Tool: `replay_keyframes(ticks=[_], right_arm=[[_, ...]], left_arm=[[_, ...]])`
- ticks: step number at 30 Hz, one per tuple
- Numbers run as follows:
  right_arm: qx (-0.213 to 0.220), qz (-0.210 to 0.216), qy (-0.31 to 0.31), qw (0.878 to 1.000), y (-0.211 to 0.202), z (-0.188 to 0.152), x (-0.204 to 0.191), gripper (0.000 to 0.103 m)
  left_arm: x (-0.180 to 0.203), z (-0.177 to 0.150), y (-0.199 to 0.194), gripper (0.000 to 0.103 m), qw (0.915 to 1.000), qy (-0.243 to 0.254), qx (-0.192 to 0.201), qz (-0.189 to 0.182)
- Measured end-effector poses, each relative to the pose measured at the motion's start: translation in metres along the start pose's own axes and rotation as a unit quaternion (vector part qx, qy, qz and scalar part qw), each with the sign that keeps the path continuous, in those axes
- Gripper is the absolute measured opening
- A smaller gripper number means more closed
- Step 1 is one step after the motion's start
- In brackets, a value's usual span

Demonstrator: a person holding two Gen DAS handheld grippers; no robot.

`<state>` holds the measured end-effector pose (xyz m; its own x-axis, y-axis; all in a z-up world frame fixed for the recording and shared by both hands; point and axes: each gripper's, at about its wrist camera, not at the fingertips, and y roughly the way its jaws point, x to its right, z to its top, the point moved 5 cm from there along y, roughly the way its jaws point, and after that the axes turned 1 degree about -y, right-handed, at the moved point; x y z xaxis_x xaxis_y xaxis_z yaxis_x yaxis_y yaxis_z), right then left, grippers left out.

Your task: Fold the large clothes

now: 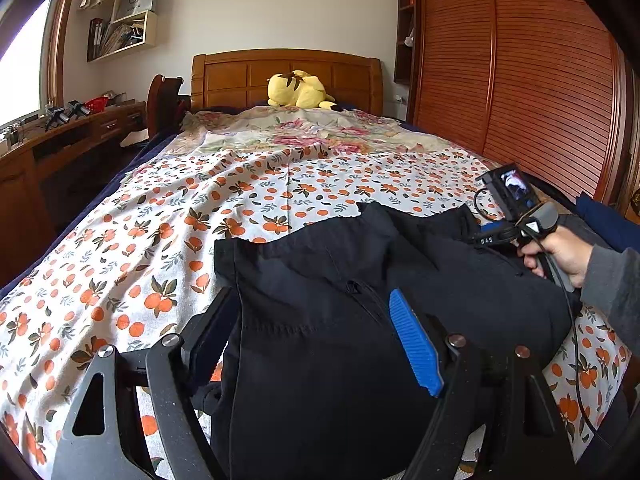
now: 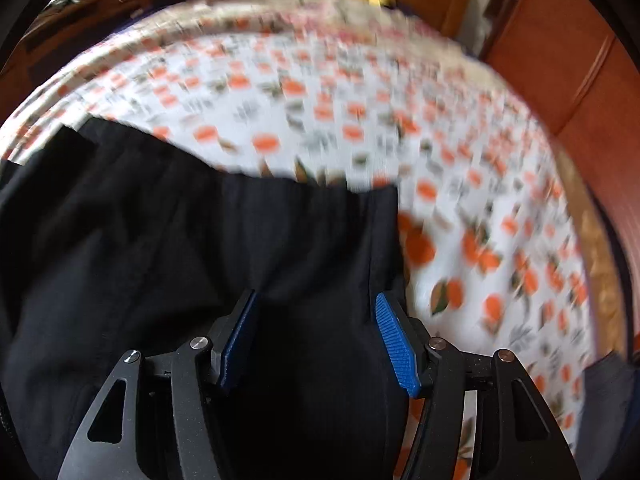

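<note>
Black garment (image 1: 320, 320): large, dark, lying rumpled on the near part of the bed (image 1: 160, 240), over a sheet printed with oranges. One stitched seam runs across its near portion.

Left tool (image 1: 320, 332): low over the garment, fingers spread wide. The blue ribbed pad (image 1: 416, 344) on one side lies on top of the cloth; the opposite finger sits at the garment's left edge, partly hidden by it. Released, nothing pinched.

Right tool (image 2: 316, 340): fingers parted, garment cloth lying between and beneath them near its right edge. The right wrist view is motion-blurred, so contact with the cloth probably exists but cannot be confirmed. Released.

Right hand (image 1: 564, 254): seen from the left wrist view at the bed's right side, fist wrapped round the tool's handle, grey sleeve at the wrist.

Yellow plush toy (image 1: 300, 90): at the wooden headboard (image 1: 240, 76).
</note>
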<state>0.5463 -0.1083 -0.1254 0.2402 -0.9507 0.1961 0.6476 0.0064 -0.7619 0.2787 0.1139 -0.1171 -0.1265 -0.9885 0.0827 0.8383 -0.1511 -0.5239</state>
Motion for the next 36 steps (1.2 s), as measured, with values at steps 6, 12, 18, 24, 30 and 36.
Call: replay_keyframes(ticks=[6,12,18,24,30,36], right_arm=[[0.021,-0.025,-0.05,0.998,-0.03,0.002,0.0,0.062],[0.073,0.037,-0.07,0.994,-0.104,-0.035,-0.016,0.062],[0.091,0.101,-0.085,0.987,-0.158,-0.1,-0.032,0.053],[0.076,0.102,-0.072,0.989,-0.168,-0.147,-0.017,0.05],[0.053,0.09,-0.023,0.994,-0.141,-0.176,0.002,0.05],[0.073,0.067,-0.014,0.995,-0.148,-0.178,0.003,0.05]], left_arm=[[0.009,-0.006,0.003,0.078,0.9998,0.016,-0.009,-0.003],[0.022,-0.016,0.0,0.078,0.9994,0.024,-0.019,-0.016],[0.043,-0.031,-0.01,0.078,0.9982,0.045,-0.028,-0.029],[0.049,-0.053,-0.02,0.078,0.9976,0.047,-0.042,-0.029],[0.04,-0.064,-0.02,0.078,0.9979,0.027,-0.054,-0.024],[0.038,-0.073,-0.01,0.078,0.9973,0.028,-0.067,-0.012]])
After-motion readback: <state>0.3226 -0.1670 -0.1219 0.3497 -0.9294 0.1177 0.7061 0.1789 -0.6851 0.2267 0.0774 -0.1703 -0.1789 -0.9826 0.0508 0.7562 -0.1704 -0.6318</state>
